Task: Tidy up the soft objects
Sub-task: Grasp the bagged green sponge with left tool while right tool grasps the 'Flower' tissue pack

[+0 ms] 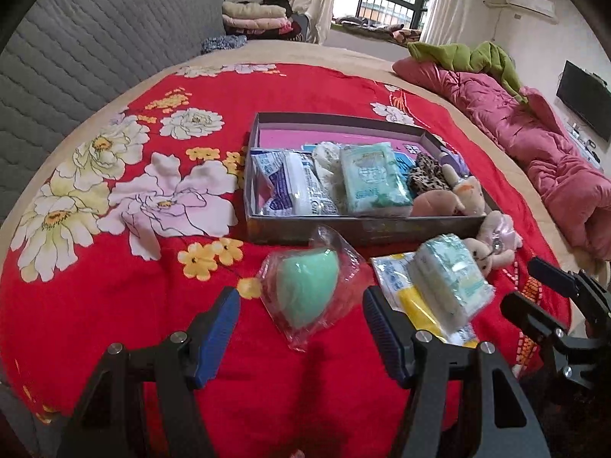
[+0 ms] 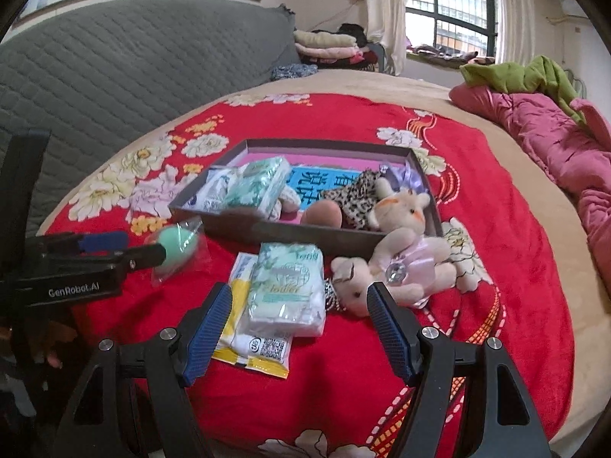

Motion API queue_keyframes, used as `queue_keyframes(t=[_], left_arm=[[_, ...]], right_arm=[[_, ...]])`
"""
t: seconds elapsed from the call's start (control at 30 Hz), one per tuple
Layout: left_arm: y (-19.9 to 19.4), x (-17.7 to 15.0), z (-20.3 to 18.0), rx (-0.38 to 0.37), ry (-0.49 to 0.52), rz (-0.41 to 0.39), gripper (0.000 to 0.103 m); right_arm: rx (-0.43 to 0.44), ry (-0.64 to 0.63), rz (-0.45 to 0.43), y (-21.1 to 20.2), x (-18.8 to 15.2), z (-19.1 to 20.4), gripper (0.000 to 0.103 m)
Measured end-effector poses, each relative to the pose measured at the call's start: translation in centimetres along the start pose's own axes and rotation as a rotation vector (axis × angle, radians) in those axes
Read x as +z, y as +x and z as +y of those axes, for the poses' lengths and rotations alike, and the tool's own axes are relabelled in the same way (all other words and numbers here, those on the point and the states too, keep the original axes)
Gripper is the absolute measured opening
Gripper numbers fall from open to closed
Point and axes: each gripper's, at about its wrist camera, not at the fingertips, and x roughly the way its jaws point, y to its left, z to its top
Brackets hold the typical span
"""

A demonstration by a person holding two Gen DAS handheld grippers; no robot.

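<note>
Right claw (image 2: 299, 326) open above tissue pack (image 2: 286, 286) lying on yellow packet (image 2: 248, 337); plush toy (image 2: 401, 267) beside them, touching box (image 2: 305, 234) front wall

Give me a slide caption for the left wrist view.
Open left gripper facing bagged green sponge, box behind.

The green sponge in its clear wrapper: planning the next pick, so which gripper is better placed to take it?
Left. The left gripper is open with the green sponge just ahead between its fingers; the right gripper faces the tissue pack instead.
</note>
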Motion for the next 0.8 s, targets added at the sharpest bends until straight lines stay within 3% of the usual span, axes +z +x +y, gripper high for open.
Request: queue_keyframes(t=[0.27,0.8], left_arm=[[1.6,0.1,0.4,-0.021,-0.010,0.014,0.066],[4.8,0.5,0.8,-0.030,-0.015,0.032,0.066]], right_arm=[[-0.001,0.004,0.055,2.8,-0.5,0.2,0.074],[-0.035,-0.021,0.073,5.7,-0.4,0.5,0.074]])
